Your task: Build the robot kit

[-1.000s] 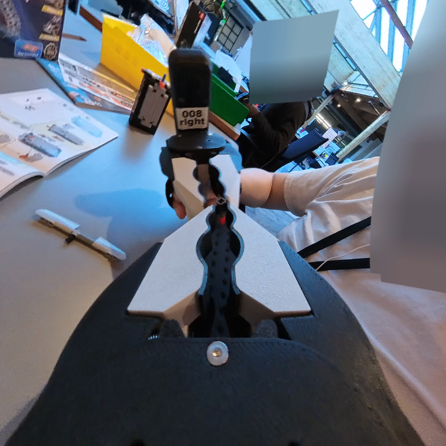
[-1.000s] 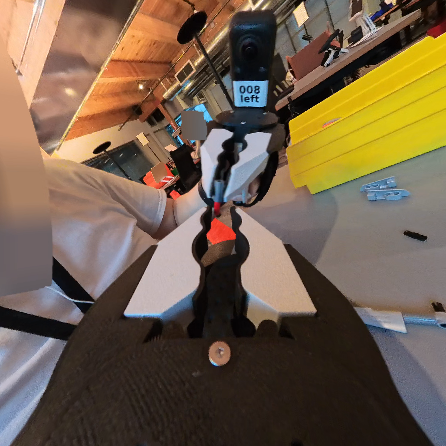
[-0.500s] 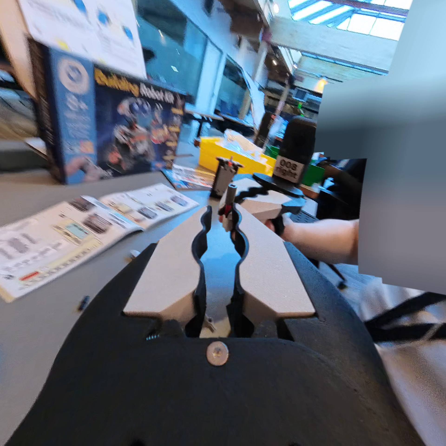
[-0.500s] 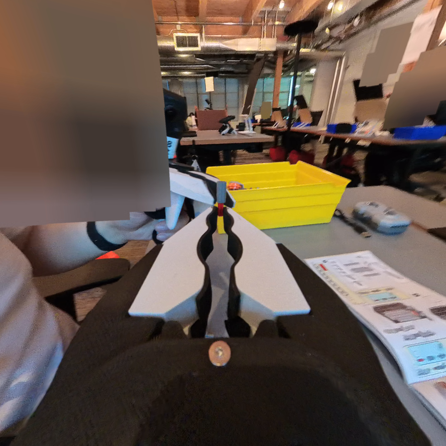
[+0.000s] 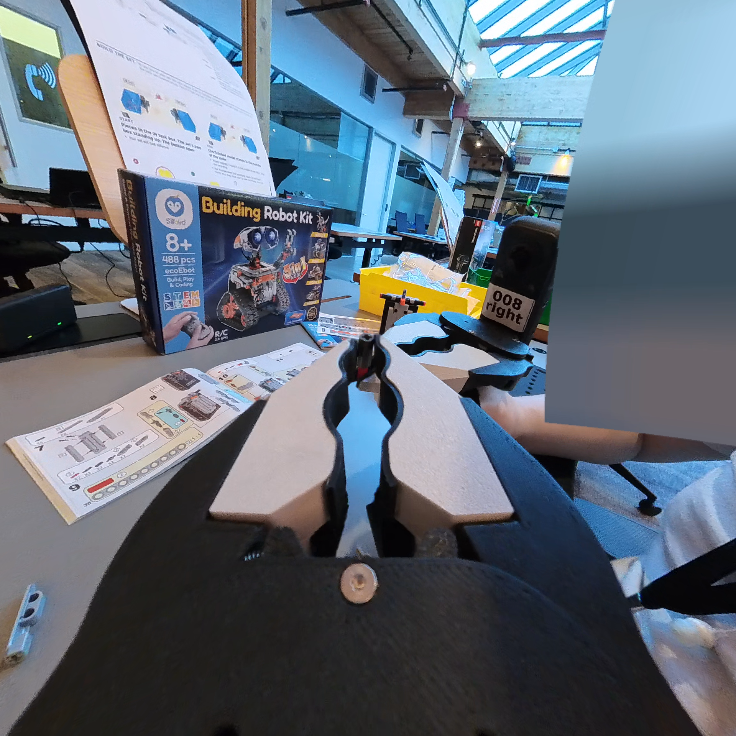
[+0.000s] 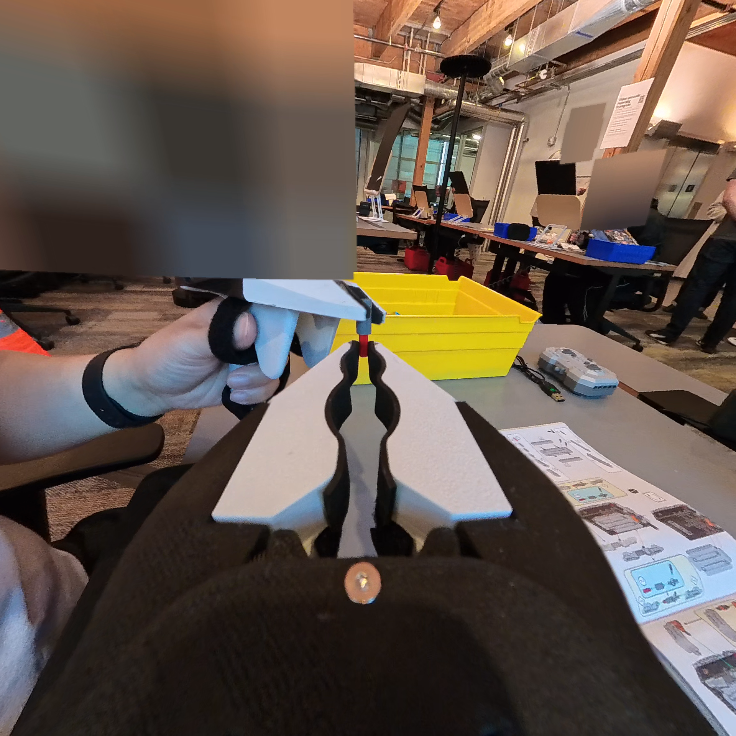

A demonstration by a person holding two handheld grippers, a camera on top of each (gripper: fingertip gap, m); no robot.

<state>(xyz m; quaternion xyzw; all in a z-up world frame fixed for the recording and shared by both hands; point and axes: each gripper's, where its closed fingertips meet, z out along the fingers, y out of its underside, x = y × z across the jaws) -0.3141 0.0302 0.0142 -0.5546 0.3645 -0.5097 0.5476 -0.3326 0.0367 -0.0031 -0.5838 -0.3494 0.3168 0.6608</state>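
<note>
Small grey-and-red plastic peg (image 6: 363, 336) pinched at both ends: left gripper (image 6: 368, 314) and right gripper (image 6: 361, 350) jaws nearly closed on it.

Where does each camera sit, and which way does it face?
Left wrist view: on the left gripper, facing across the table to the kit box; own fingers and the right gripper show.
Right wrist view: on the right gripper, facing the yellow bin; own fingers and the left hand show.
Shared: the small grey-and-red part both grippers pinch, and the open booklet.
</note>
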